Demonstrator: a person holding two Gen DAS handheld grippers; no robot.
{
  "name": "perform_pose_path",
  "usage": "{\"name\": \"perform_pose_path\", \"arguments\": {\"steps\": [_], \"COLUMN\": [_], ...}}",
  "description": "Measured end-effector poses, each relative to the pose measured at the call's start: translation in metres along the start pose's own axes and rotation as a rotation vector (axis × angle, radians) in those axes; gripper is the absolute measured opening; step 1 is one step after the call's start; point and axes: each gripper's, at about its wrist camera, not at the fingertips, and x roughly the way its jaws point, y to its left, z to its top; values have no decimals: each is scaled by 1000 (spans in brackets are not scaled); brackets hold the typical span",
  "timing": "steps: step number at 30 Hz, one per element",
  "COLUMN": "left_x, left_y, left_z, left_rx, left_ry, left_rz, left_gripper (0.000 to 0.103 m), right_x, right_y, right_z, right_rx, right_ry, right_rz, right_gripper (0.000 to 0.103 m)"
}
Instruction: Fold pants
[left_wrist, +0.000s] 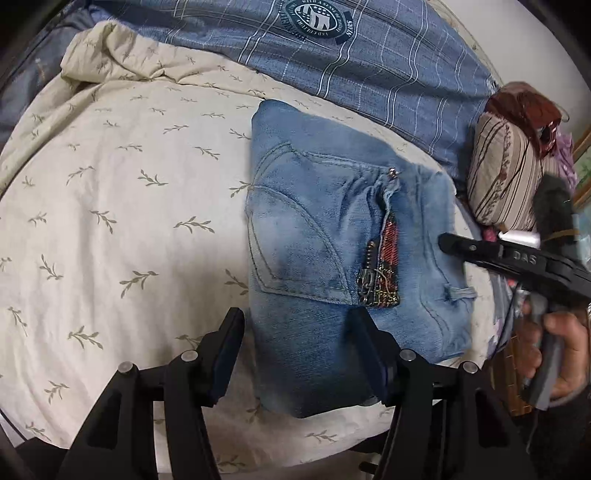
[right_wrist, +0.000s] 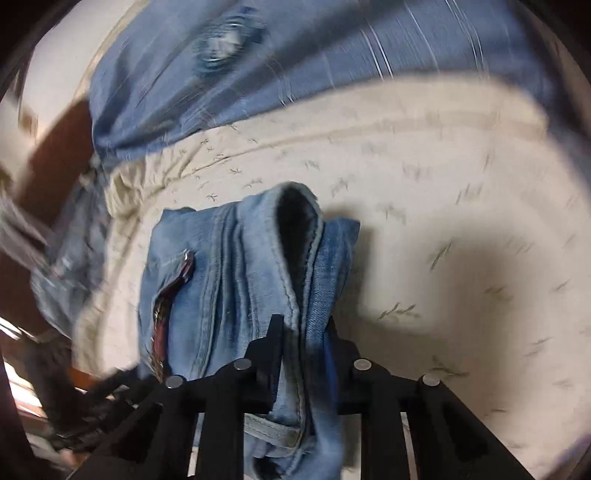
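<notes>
With the jeans (left_wrist: 332, 240) folded compact on the bedsheet (left_wrist: 129, 184), our right gripper (right_wrist: 303, 332) pinches the waistband edge while our left gripper (left_wrist: 299, 332) stands open, so the final fold likely needs lifting.

A cream sheet (left_wrist: 122, 206) printed with small leaf sprigs covers the bed, bunched into folds at its far left corner, a blue plaid quilt (left_wrist: 369, 66) with a round dark crest lies along the far edge, and a striped pillow (left_wrist: 506, 173) sits at the far right corner.
</notes>
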Motion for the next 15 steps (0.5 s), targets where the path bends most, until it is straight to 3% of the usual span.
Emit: {"name": "perform_pose_path", "arguments": {"steps": [2, 3, 4, 6, 7, 10, 12, 15], "left_x": [1, 1, 1, 0, -1, 0, 0, 1], "left_y": [0, -1, -1, -3, -3, -4, -4, -3], "left_z": [-1, -1, -1, -2, -1, -1, -1, 0], "left_rx": [8, 14, 17, 30, 33, 25, 21, 17], "left_ry": [-2, -3, -7, -18, -18, -17, -18, -20], "left_rz": [-3, -1, 10, 28, 29, 28, 30, 35], "left_gripper": [63, 64, 64, 64, 64, 64, 65, 67], "right_x": [9, 22, 30, 25, 21, -5, -19, -16], "right_y": [13, 8, 0, -14, -17, -20, -21, -21], "right_z": [-6, -8, -10, -11, -13, -20, -28, -46], "right_rx": [-78, -70, -13, 91, 116, 134, 167, 166], "right_ry": [18, 58, 64, 47, 58, 23, 1, 40], "right_rz": [-110, -135, -117, -70, -47, 45, 127, 148], "right_gripper": [21, 30, 36, 61, 66, 68, 76, 79]}}
